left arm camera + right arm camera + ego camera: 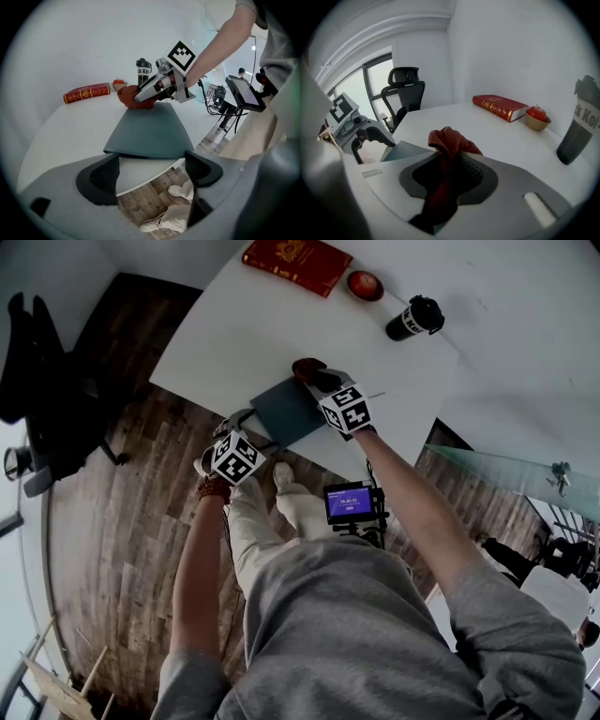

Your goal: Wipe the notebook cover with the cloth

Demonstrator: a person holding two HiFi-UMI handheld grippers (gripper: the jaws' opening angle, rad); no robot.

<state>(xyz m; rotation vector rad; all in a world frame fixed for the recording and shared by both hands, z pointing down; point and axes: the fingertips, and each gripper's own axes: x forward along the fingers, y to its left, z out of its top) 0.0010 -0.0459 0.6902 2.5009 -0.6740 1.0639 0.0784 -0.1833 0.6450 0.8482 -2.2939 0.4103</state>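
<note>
**Cloth (307, 367) pinched and set at the notebook's (286, 412) far end**

Head view: the dark slate notebook lies flat at the near edge of the white table (234, 329). Its near corner reaches the rim. The right gripper (317, 381) comes in from the far side with the red cloth bunched at its tip, probably so a stroke can be drawn back across the cover. The left gripper (247, 424) sits at the near corner, seemingly placed to steady the notebook.

Left gripper view: the jaws are spread wide, one on either side of the notebook's (147, 131) near edge, and neither pad presses on it. Bare table rim and wooden floor (154, 201) show between them. At the far end the cloth (132, 99) looks to touch the cover under the right gripper (140, 97). The cover is plain, matte, unmarked and closed.

Right gripper view: the jaws are clenched on the cloth (452, 140), which bulges above them in a crumpled wad and hangs below, a grip firm enough for rubbing. Beyond it a corner of the notebook (404, 151) shows. The red book (499, 106), bowl (536, 121) and dark bottle (580, 126) stand well apart, clear of the wiping path.
</note>
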